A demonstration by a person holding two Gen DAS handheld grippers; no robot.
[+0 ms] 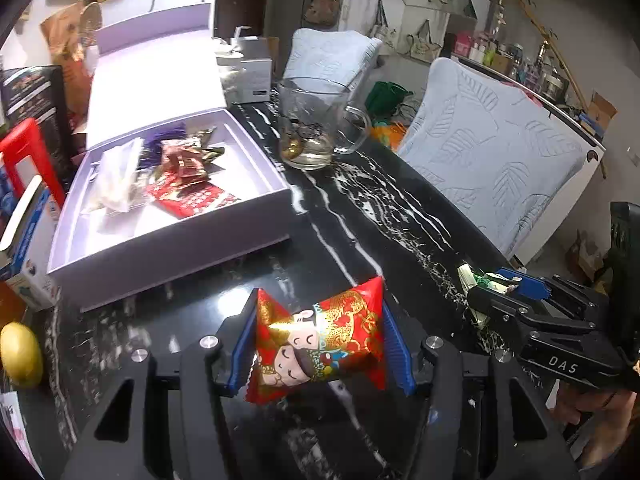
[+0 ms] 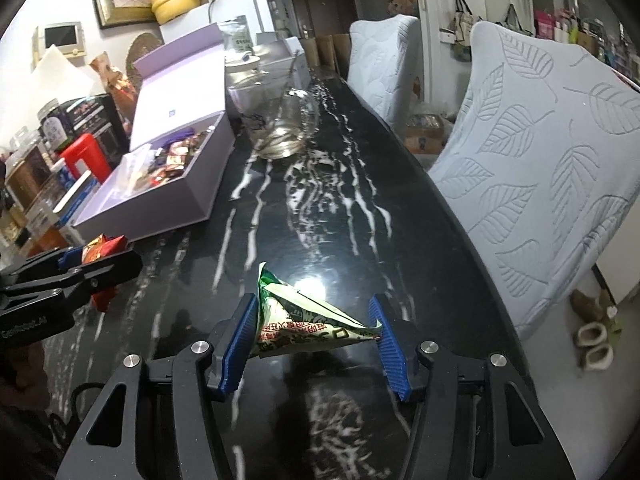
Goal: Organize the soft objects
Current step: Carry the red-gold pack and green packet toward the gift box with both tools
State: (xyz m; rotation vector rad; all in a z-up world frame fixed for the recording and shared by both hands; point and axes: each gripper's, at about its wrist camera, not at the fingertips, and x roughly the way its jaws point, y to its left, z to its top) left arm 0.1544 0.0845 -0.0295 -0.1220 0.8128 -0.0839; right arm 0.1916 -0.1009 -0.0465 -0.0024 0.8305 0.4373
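Observation:
My left gripper [image 1: 320, 344] is shut on a puffy red and gold packet [image 1: 320, 340] with cartoon figures, held above the black marble table [image 1: 360, 208]. My right gripper [image 2: 314, 336] is shut on a green and white triangular packet [image 2: 304, 320], also lifted off the table. Each gripper shows in the other's view: the right gripper [image 1: 492, 284] at the right edge with its green packet [image 1: 476, 280], the left gripper [image 2: 100, 254] at the left edge with the red packet [image 2: 98, 248]. An open lilac box [image 1: 168, 248] ahead on the left holds several wrapped packets [image 1: 188, 172].
A glass mug [image 1: 316, 124] stands on the table beyond the box. Two chairs with pale leaf-pattern covers [image 1: 492, 152] line the table's right side. Boxes, a red container [image 1: 24, 156] and a golden egg-shaped object [image 1: 20, 354] crowd the left edge.

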